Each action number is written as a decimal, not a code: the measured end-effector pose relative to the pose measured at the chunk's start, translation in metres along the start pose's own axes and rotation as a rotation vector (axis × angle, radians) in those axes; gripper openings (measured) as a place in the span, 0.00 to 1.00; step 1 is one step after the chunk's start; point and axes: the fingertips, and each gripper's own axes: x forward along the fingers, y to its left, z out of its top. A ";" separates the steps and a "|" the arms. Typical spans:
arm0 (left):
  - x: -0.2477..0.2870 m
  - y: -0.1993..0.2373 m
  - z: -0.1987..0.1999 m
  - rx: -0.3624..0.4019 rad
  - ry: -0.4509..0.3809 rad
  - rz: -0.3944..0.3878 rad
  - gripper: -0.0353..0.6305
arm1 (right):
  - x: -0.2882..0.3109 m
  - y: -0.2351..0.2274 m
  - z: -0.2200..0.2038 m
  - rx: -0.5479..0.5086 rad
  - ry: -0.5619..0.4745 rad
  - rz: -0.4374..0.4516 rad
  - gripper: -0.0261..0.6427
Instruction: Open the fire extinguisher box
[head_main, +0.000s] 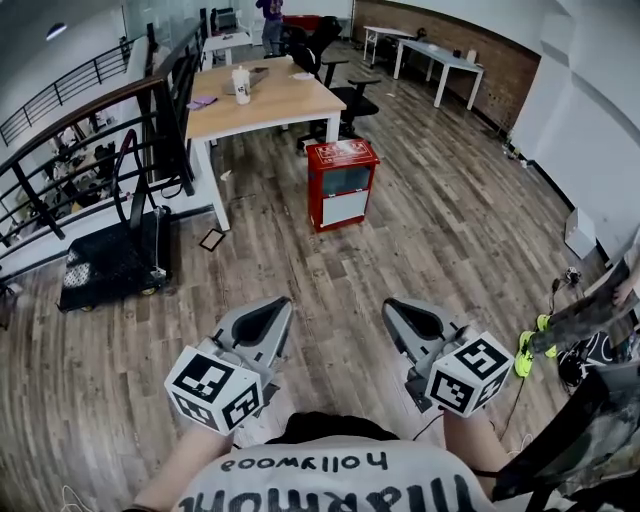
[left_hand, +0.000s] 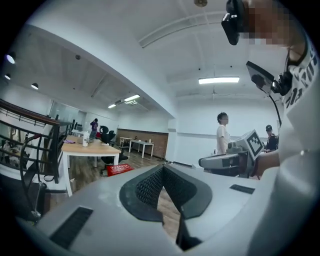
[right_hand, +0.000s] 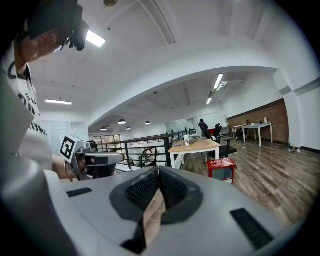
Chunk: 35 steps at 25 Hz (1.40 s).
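Wooden floor carries the red box, upright just beside the counter. Well short of it, left hand-held gripper and right hand-held gripper have jaws pressed together, empty.

Left gripper, jaws together; red box beyond.

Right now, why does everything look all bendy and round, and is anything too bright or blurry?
Head view: the wide lens curves the railing and floor; the red fire extinguisher box looks sharp. Left gripper view: black round corners, a glaring ceiling lamp, a mosaic patch over a face. Right gripper view: the same round bend, a bright light strip.
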 end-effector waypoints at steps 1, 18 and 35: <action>0.000 0.001 -0.003 -0.011 0.002 -0.002 0.06 | 0.000 0.002 -0.004 -0.011 0.013 -0.005 0.05; 0.061 0.017 -0.019 -0.069 0.058 0.001 0.06 | 0.026 -0.056 -0.008 0.029 0.069 0.007 0.05; 0.157 0.017 -0.015 -0.059 0.060 0.055 0.06 | 0.042 -0.158 0.016 -0.029 0.056 0.063 0.05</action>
